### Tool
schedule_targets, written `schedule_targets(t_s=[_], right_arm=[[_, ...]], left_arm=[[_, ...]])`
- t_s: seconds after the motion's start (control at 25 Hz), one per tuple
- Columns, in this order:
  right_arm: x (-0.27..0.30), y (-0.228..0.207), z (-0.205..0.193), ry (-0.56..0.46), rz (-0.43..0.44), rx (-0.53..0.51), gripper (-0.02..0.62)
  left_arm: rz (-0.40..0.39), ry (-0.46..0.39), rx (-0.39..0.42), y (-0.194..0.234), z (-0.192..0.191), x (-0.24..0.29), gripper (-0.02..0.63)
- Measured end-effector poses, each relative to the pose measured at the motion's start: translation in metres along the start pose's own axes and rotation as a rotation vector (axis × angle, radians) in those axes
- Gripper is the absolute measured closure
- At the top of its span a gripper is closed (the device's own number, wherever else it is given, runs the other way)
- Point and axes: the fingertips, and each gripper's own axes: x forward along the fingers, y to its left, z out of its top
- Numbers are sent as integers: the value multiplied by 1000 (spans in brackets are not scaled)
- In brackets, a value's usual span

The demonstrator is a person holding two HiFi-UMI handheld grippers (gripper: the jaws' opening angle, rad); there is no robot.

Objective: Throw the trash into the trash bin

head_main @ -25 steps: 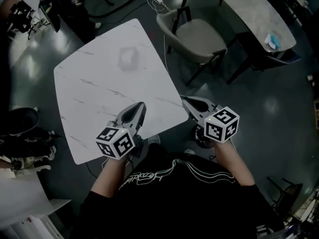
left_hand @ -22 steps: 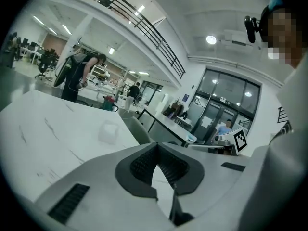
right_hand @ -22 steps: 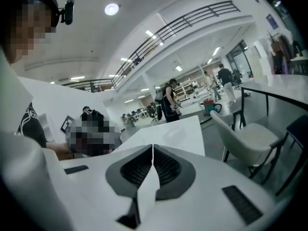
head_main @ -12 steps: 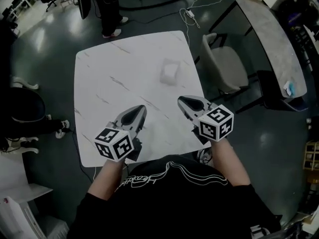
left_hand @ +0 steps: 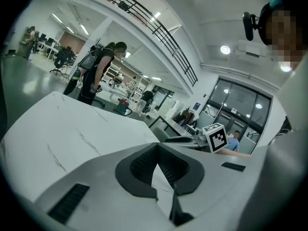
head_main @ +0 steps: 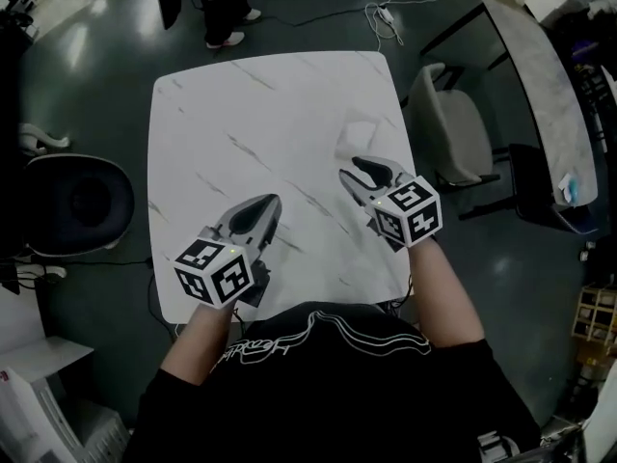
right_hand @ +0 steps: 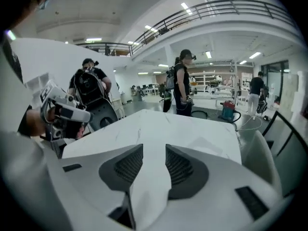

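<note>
The trash is a pale, see-through crumpled piece lying near the right edge of the white marble table. It shows faintly as the trash in the right gripper view. My right gripper hovers just short of it. Its jaws have just been opening and stand apart with nothing between them, as the right gripper view confirms. My left gripper is over the table's near half, shut and empty, and the tips of the left gripper meet. A round black trash bin stands on the floor left of the table.
A grey chair stands close to the table's right edge, with a long pale table beyond it. A person stands past the far edge, near cables on the floor. More people show across the room.
Both grippers moved forward from the table's near edge to over its top. The right gripper's jaws opened and now sit close to the trash. The bin came into view at left.
</note>
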Motion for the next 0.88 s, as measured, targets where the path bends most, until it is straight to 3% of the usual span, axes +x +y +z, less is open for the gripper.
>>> schedule_targets(t_s=[0.4, 0.76, 0.88], right_arm=[[64, -43, -28, 210, -125, -313, 437], [88, -54, -53, 296, -140, -402, 440], [88, -58, -56, 316, -162, -436, 481]], left_arm=[[49, 30, -50, 41, -10, -4, 600], [62, 39, -58, 50, -14, -5, 600], [69, 41, -68, 54, -17, -7, 600]])
